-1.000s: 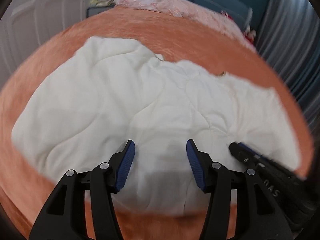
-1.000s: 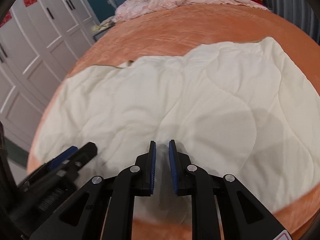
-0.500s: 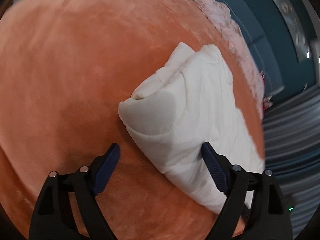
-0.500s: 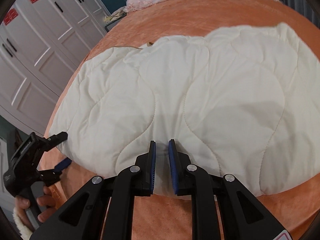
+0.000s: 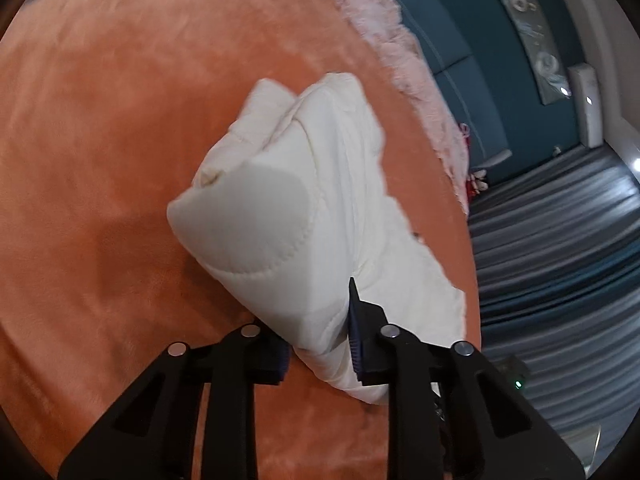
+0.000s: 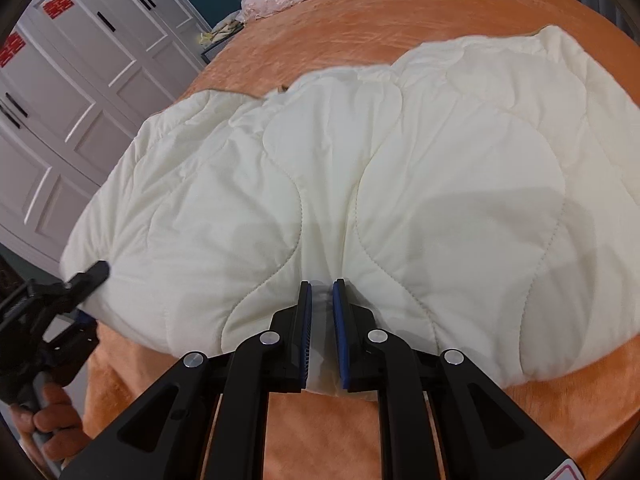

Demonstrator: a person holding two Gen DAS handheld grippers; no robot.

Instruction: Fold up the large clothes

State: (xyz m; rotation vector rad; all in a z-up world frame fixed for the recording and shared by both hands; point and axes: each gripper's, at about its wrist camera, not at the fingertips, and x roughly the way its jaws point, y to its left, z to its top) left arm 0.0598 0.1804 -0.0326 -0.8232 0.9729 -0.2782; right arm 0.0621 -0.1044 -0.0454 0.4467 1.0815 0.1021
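A white quilted garment point(image 6: 400, 168) lies spread across the orange bedspread point(image 6: 360, 20). In the right wrist view my right gripper point(image 6: 320, 286) is shut on a pinch of its near edge. The left wrist view looks along the garment point(image 5: 304, 208) from its end, where the layers are doubled over. There my left gripper point(image 5: 316, 320) has its jaws closing on that thick end. The fabric bulges between the pads and hides the left fingertip. The left gripper point(image 6: 80, 280) also shows at the garment's left corner, held by a hand point(image 6: 52, 412).
White wardrobe doors point(image 6: 60, 100) stand close beside the bed's left side. Pink lace bedding point(image 5: 400, 60) is heaped at the far end, in front of a blue headboard point(image 5: 460, 40). Grey curtains point(image 5: 560, 240) hang along the other side.
The left gripper swung from the near edge round to the garment's left end, rolled, spread wide and then closed on that end. The right gripper stayed pinched on the near edge.
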